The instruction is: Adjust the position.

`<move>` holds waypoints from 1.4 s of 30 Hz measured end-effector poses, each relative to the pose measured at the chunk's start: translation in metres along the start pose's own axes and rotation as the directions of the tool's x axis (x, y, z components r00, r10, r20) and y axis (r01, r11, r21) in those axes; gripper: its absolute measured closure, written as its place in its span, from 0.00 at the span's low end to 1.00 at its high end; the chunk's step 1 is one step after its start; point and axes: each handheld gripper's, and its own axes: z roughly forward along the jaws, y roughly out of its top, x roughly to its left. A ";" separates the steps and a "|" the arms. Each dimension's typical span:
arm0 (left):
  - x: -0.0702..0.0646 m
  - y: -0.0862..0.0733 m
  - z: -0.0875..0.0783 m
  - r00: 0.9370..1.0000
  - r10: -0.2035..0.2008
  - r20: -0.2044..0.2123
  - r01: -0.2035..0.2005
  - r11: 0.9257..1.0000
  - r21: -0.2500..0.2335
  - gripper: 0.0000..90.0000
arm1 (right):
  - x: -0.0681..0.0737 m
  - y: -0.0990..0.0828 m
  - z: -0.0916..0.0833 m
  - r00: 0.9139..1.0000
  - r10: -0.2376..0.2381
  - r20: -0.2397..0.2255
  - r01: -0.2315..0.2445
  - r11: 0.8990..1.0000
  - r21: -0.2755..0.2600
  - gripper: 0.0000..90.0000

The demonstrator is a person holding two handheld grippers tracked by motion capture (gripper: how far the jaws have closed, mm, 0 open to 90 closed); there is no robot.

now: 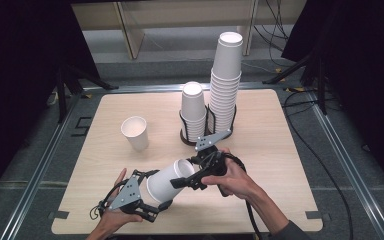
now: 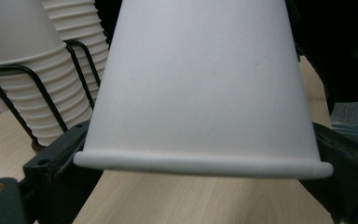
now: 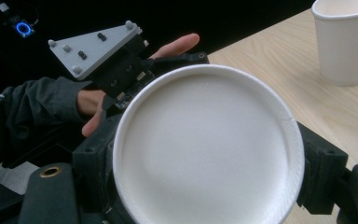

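Observation:
A white paper cup [image 1: 167, 179] hangs on its side above the table's near edge, between my two grippers. Its rolled rim faces my left gripper [image 1: 157, 189]. In the left gripper view that rim [image 2: 200, 163] spans the frame, with one black jaw at each end of it; the rim is not squeezed and the left gripper [image 2: 198, 175] stands open. My right gripper [image 1: 186, 172] is shut on the cup's narrow base end. In the right gripper view the round base [image 3: 209, 149] sits between the jaws of the right gripper [image 3: 209, 177], and beyond it are the left gripper's grey plate [image 3: 93, 46] and hand.
One paper cup [image 1: 135, 132] stands upright at centre left of the wooden table [image 1: 280, 150]. Behind the grippers a black wire holder carries a short cup stack [image 1: 193, 110] and a tall one [image 1: 226, 80]. Dark curtains and cables surround the table.

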 end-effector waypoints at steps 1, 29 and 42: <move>0.001 0.000 -0.001 1.000 0.004 0.004 -0.004 1.000 -0.009 0.06 | 0.000 0.000 -0.001 1.000 0.005 -0.006 -0.005 1.000 -0.007 0.27; 0.015 -0.001 -0.009 0.970 -0.239 0.040 0.242 0.964 -0.114 0.16 | -0.004 0.006 -0.033 0.999 0.036 0.005 -0.035 0.990 -0.140 0.28; 0.014 0.002 -0.007 0.968 -0.252 0.002 0.250 0.960 -0.128 0.00 | -0.005 0.004 -0.024 0.999 0.025 -0.024 -0.028 0.992 -0.124 0.28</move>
